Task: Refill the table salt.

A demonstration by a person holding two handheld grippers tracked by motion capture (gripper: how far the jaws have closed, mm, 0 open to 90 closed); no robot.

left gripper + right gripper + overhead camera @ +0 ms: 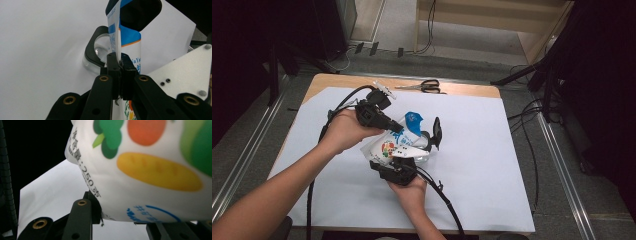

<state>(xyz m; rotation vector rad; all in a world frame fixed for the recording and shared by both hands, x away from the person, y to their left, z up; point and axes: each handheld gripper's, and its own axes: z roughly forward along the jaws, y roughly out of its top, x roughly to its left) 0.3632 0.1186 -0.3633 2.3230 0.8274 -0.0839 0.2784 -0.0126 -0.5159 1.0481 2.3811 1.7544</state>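
High view: on the left, the person's left hand (343,131) holds the left gripper (398,131), a black angular tool with a cable looping back over the counter (492,165), which is covered by a smooth white sheet. Its jaws are pinched tight on the thin flat top edge of the pouch (399,142), a glossy white plastic bag with a blue upper corner and printed vegetables. The pouch sits raised above the middle of the counter, between the two grippers. Below it, the right hand (412,192) carries the right gripper (409,156), whose jaws clasp the pouch's fuller lower part. Right of the pouch lies a clear, rounded holder (432,137) with a black rim. Scissors (424,86) with black handles rest on the bare wooden strip at the far edge.

Left gripper view: the black ribbed pads (113,66) press the pouch (130,40) film flat between them, with the holder (96,53) just beyond.

Right gripper view: the pouch (150,170) bulges soft and rounded over the jaws, one pad (93,207) touching its side.
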